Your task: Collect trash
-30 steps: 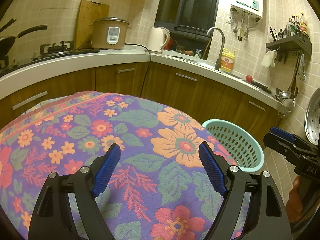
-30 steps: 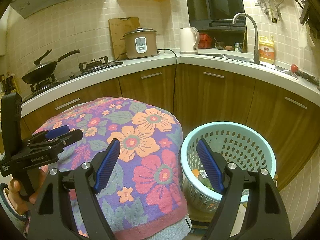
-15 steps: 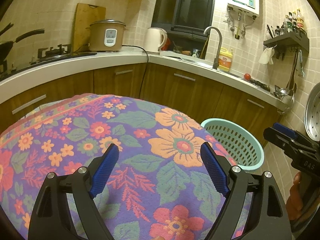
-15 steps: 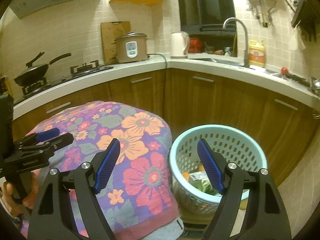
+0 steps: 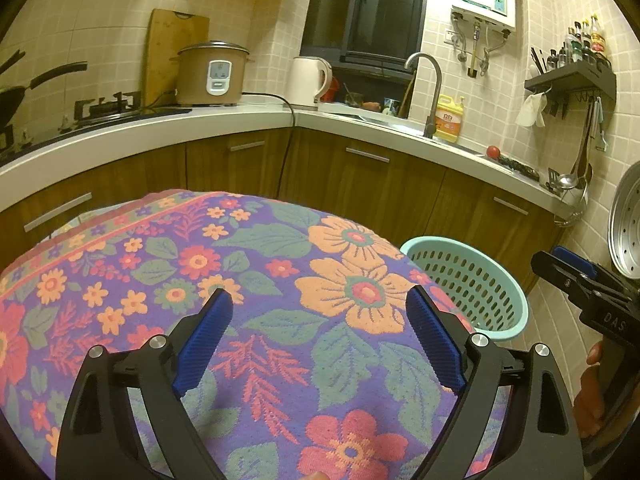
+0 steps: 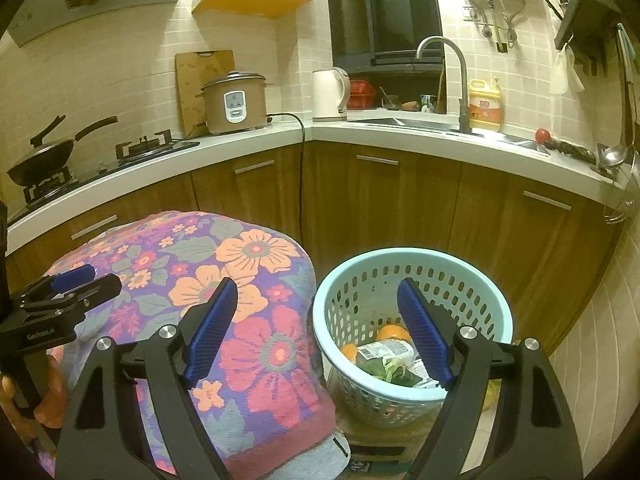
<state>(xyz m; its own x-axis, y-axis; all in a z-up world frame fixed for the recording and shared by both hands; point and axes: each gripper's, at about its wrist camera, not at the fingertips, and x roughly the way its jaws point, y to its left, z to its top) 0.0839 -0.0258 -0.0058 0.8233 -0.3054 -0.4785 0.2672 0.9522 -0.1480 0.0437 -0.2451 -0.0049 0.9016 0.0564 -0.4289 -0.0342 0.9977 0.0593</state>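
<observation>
A teal plastic basket stands on the floor beside a table covered with a flowered cloth. Inside lie orange fruit, a printed wrapper and green leaves. My right gripper hovers above the basket's near left rim, its jaws opening with nothing between them. My left gripper hangs over the flowered cloth, its jaws also opening and empty. The basket shows past the cloth's right edge in the left wrist view. Each gripper appears in the other's view, the right gripper and the left gripper.
Wooden cabinets under an L-shaped white counter stand close behind the table and basket. On the counter are a rice cooker, a kettle, a stove with a pan and a sink tap. A tiled wall lies right of the basket.
The left jaws have spread a little wider. The right wrist view has swung rightward, so the basket sits nearer the middle and more of its contents show.
</observation>
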